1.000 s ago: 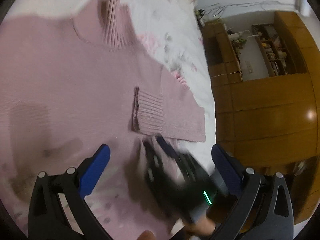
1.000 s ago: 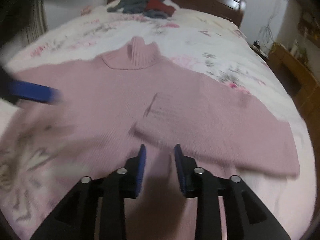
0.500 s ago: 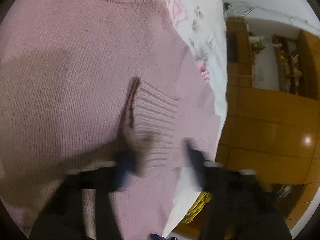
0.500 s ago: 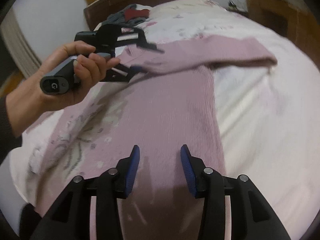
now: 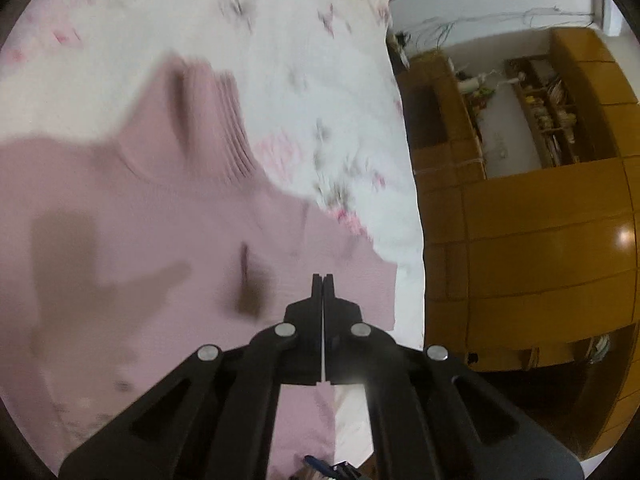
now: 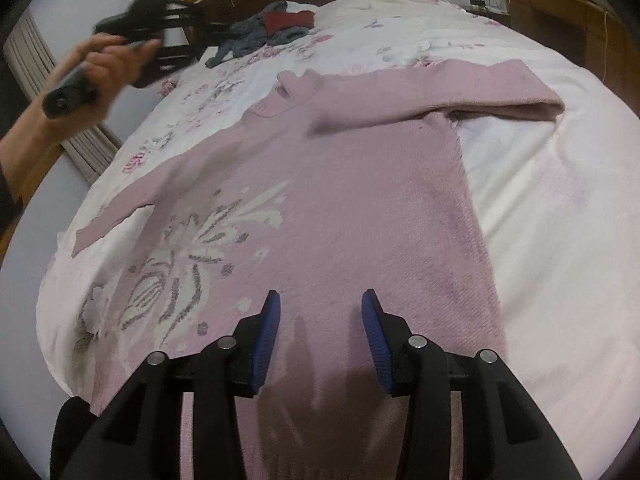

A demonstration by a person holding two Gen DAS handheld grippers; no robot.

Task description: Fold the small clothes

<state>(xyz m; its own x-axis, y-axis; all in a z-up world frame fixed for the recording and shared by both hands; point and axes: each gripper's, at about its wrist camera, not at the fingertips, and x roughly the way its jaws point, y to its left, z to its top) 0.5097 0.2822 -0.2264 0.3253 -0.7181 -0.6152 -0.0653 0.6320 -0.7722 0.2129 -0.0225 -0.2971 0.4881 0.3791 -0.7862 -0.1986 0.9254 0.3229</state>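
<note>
Pink knitted turtleneck sweater (image 6: 360, 184) lies flat on floral white bedspread (image 6: 552, 208), directly ahead of and under right gripper (image 6: 320, 312), whose blue pads are spread apart, empty. One sleeve is folded across its chest. Left gripper (image 5: 322, 280) is raised above the sweater, fingers pressed together, pinching nothing. Heap of dark clothes (image 6: 268, 34) lies far ahead.

The left hand-held gripper (image 5: 322, 277), wide open a second ago, now has its fingers pressed together with nothing between them, and has lifted off the pink sweater (image 6: 352, 184) to the upper left of the right wrist frame. The right hand-held gripper (image 6: 320, 300) has opened wider. The sleeve (image 6: 436, 92) now lies folded across the chest
</note>
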